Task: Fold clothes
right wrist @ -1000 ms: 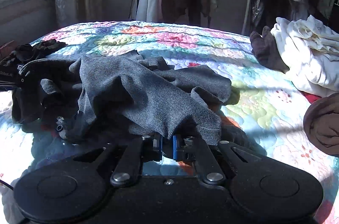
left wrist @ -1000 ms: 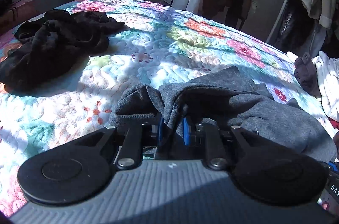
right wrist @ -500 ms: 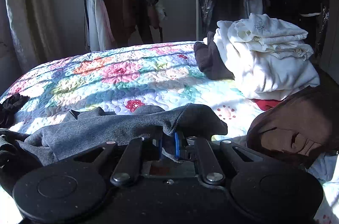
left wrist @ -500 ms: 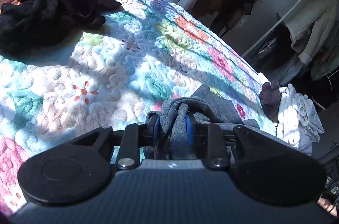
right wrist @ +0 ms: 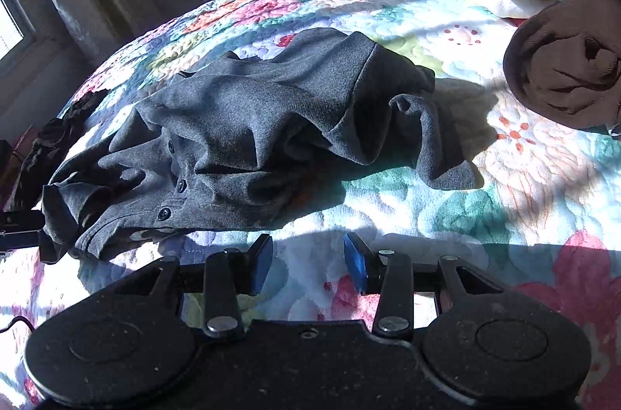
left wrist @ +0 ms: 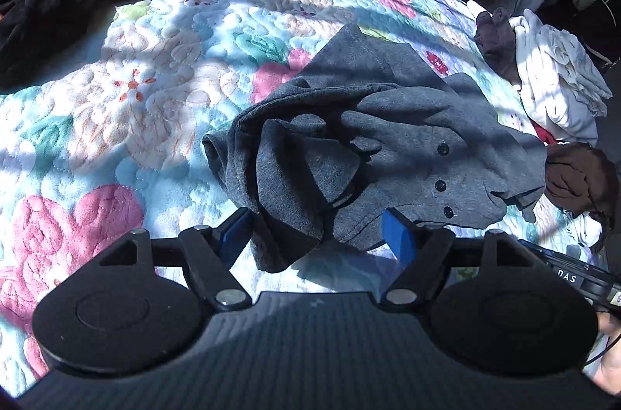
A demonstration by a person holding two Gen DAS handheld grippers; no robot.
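Since 1 second ago we have let the grey shirt (left wrist: 388, 138) drop from both tongs onto the floral quilt (left wrist: 155, 80). Left gripper (left wrist: 316, 235) and right gripper (right wrist: 306, 260) are opening, pads clear of cloth, so it can be regripped for folding.

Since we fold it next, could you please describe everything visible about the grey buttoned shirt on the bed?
The grey knit shirt has a placket of three dark buttons and a ribbed collar. It lies crumpled and unfolded on the floral quilted bedspread, its cloth bunched in folds. One hanging fold sits between the opening blue pads of the left hand-held gripper, unpressed.
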